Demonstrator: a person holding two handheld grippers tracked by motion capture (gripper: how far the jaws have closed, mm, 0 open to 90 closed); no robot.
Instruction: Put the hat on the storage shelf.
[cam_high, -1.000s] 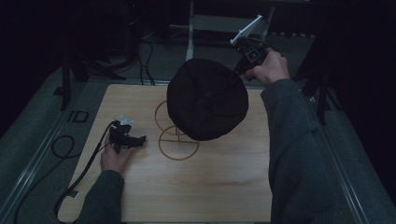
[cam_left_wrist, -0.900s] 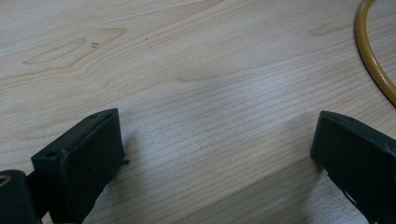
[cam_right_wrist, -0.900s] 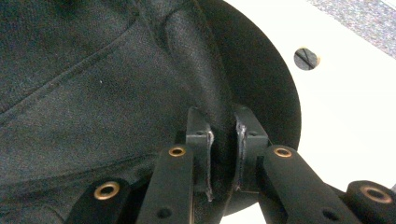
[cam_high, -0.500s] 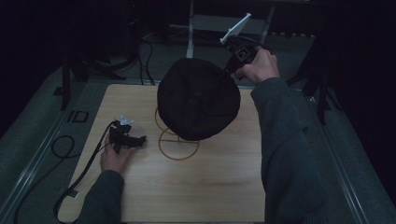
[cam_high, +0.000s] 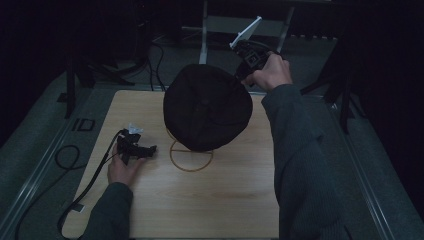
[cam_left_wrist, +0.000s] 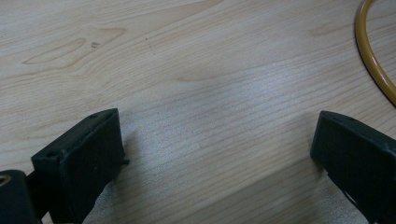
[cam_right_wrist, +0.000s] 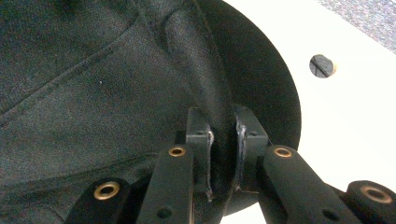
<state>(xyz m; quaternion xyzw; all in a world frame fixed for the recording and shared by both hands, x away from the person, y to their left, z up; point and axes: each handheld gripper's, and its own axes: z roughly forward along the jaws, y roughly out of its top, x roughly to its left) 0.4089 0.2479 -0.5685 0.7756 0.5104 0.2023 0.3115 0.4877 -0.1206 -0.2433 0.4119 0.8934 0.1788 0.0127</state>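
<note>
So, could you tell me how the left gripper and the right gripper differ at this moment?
The left gripper rests low on the wooden table with its jaws wide apart and nothing between them. The right gripper is raised above the table's far edge, clamped on a fold of the black hat. Both are black and hand-held.

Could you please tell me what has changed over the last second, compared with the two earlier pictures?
The right tool, shut on the black hat, has carried it leftward in the high view, so the hat now hangs above the yellow ring and hides more of it. Nothing was taken hold of or let go. The left tool stayed open on the wooden table beside the ring.
</note>
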